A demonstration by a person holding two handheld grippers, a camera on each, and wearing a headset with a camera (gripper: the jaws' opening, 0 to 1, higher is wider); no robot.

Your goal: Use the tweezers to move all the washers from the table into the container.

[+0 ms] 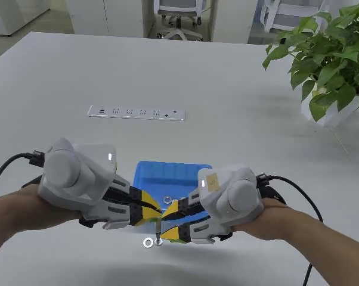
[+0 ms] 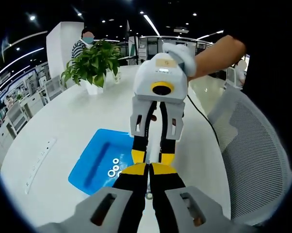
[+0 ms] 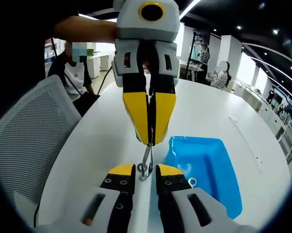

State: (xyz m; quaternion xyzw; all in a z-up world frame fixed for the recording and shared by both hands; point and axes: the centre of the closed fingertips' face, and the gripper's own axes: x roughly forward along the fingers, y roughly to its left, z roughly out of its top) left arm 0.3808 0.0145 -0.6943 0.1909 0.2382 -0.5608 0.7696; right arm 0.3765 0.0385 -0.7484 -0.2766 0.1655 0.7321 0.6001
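A blue container (image 1: 173, 171) sits on the white table with a few washers (image 1: 167, 200) in it. Two more washers (image 1: 148, 242) lie on the table just in front of it. My left gripper (image 1: 157, 210) is shut on thin metal tweezers (image 1: 158, 231), which point down at those loose washers. My right gripper (image 1: 167, 221) faces it, its jaws a little apart on either side of the tweezer tips (image 3: 145, 165). A washer (image 3: 141, 170) lies at the tips, and another washer (image 3: 192, 182) beside the container (image 3: 204, 160). In the left gripper view, the container (image 2: 95, 162) holds washers (image 2: 114, 168).
A white power strip (image 1: 135, 112) lies further back on the table. A potted plant (image 1: 331, 59) stands at the far right, with office chairs behind the table. A grey mesh chair (image 2: 252, 155) is near the table's front edge.
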